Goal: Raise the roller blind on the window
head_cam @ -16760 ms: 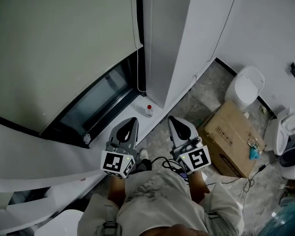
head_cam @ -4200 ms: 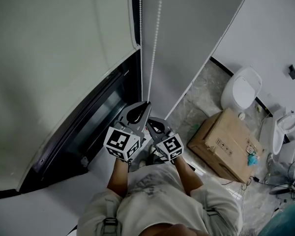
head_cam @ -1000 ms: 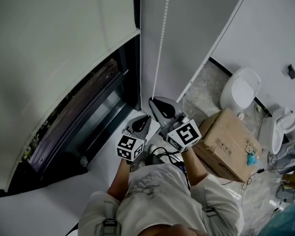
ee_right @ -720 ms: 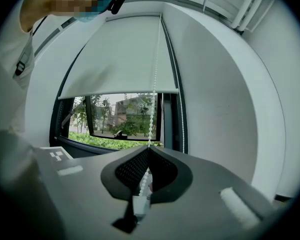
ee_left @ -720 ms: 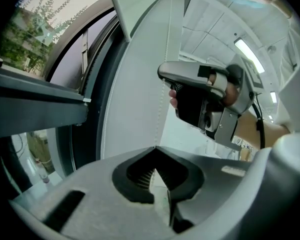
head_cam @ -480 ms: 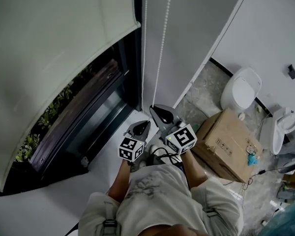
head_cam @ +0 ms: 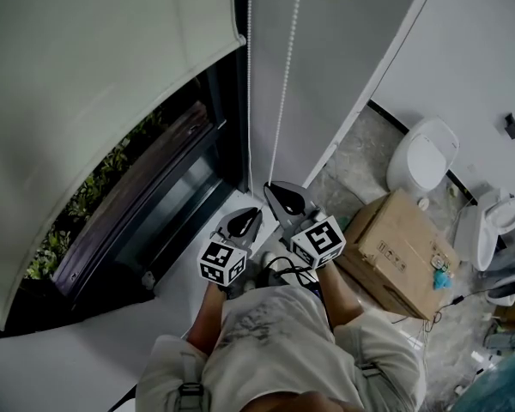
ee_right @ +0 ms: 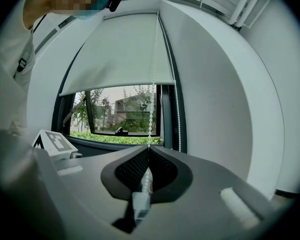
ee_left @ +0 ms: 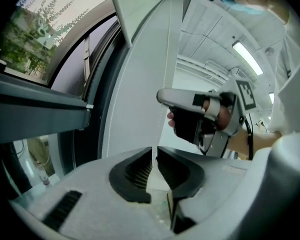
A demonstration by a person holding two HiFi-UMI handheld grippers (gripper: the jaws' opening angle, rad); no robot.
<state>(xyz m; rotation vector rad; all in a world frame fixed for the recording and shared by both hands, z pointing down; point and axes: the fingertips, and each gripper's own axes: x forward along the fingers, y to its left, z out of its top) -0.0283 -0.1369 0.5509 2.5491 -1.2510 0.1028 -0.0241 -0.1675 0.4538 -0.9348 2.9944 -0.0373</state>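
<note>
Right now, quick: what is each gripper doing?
Left gripper: jaws nearly together; whether it grips anything cannot be told.
Right gripper: closed on the bead chain.

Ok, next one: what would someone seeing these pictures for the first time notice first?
The pale roller blind fills the upper left of the head view, part raised, with green foliage showing through the window under its bottom edge. Just right of it the bead chain hangs down into the right claw, which is shut on it, with the left claw close beside.
</note>
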